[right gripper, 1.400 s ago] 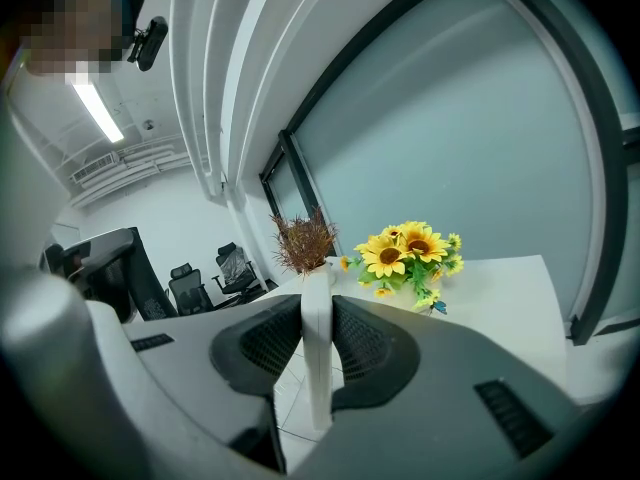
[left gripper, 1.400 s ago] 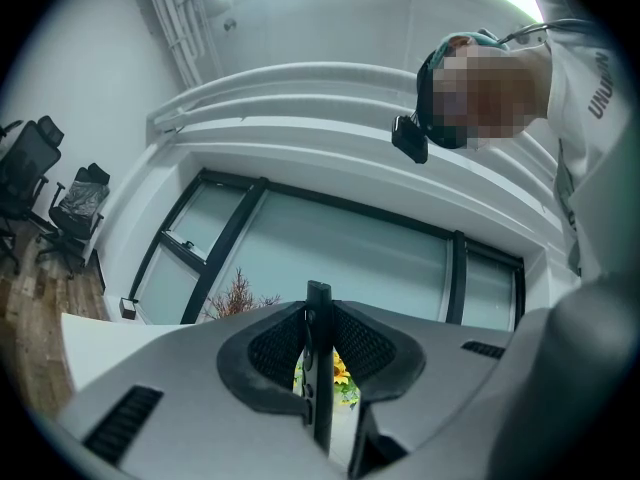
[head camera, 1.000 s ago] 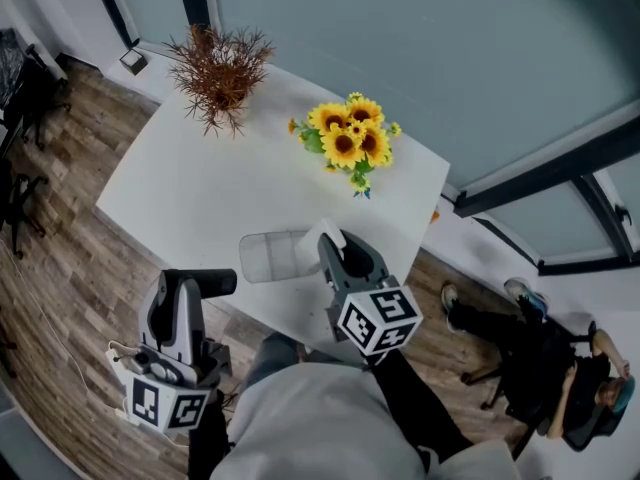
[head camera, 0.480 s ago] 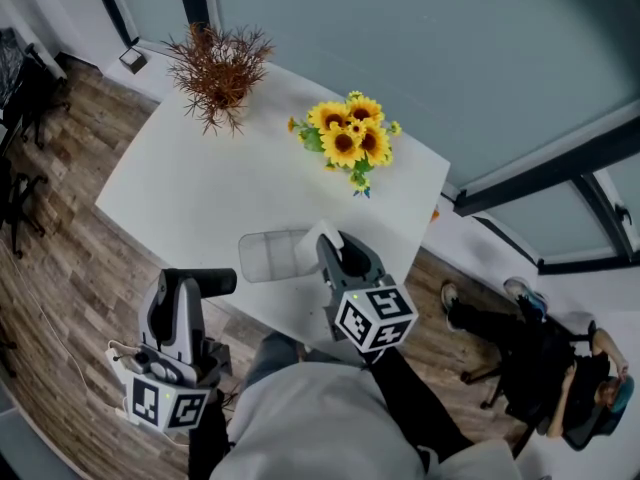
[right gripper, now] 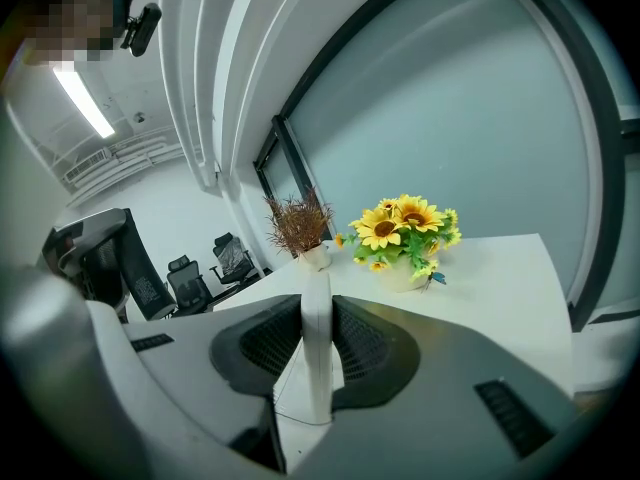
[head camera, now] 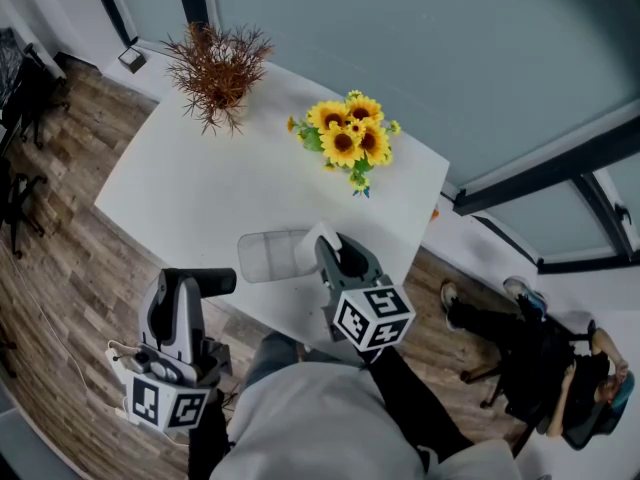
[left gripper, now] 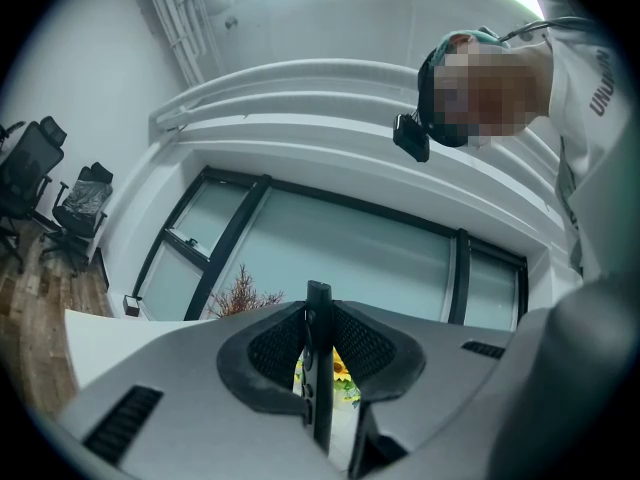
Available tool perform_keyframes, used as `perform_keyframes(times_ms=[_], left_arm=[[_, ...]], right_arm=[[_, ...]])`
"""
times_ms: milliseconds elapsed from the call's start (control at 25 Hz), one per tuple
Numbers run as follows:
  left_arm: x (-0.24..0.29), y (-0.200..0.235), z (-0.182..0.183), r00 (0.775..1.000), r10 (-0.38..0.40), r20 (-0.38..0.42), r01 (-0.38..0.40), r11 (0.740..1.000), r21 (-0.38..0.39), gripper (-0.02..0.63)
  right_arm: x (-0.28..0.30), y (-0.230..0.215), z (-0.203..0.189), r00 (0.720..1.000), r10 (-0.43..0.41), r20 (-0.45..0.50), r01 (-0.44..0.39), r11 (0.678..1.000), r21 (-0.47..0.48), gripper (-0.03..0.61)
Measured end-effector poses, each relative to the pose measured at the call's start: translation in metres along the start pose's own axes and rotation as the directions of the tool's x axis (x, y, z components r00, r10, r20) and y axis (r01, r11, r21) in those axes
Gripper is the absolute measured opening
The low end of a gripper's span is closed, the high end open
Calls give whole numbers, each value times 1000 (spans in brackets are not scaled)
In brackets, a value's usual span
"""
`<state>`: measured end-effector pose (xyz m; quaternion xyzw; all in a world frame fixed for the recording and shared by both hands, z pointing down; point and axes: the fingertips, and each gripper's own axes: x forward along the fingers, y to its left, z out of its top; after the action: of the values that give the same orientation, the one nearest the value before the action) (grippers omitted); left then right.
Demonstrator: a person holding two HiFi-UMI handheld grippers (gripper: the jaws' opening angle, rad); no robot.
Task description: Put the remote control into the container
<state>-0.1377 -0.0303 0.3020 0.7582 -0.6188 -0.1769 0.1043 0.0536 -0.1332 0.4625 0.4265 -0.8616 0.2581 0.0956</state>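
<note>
A clear plastic container (head camera: pixel 264 256) lies on the white table (head camera: pixel 190 193) near its front edge. My right gripper (head camera: pixel 333 255) is at the container's right end, shut on a thin white flat piece (right gripper: pixel 316 313) that stands edge-on between the pads; whether it is the lid or a wall I cannot tell. My left gripper (head camera: pixel 196 290) hangs off the table's front edge, lower left. It is shut on the slim black remote control (head camera: pixel 212 282), which sticks out past the fingertips. In the left gripper view the remote control (left gripper: pixel 318 313) stands edge-on between the jaws.
Yellow sunflowers in a pot (head camera: pixel 348 140) stand at the back right of the table, and a dried brown plant (head camera: pixel 220 68) at the back left. Glass walls run behind. Office chairs (head camera: pixel 20 98) stand at the left, and a person (head camera: pixel 560 368) sits at the right on the wooden floor.
My right gripper has drifted slightly to the left, still gripping the white piece. The left gripper and the remote control have stayed still.
</note>
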Motion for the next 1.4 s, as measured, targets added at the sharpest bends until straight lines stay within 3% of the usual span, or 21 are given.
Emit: perform_keyframes(times_ms=[920, 1200, 1400], left_arm=[[-2, 1, 2, 1000, 2, 23, -1, 1000, -26, 89], [-4, 2, 4, 998, -6, 59, 11, 996, -88, 89], [-7, -1, 8, 997, -9, 81, 15, 996, -84, 89]], right_arm=[[1, -5, 1, 1000, 20, -11, -20, 1000, 17, 100], [-20, -15, 48, 993, -23, 113, 21, 1000, 18, 118], [-36, -24, 85, 975, -55, 215, 50, 998, 29, 118]])
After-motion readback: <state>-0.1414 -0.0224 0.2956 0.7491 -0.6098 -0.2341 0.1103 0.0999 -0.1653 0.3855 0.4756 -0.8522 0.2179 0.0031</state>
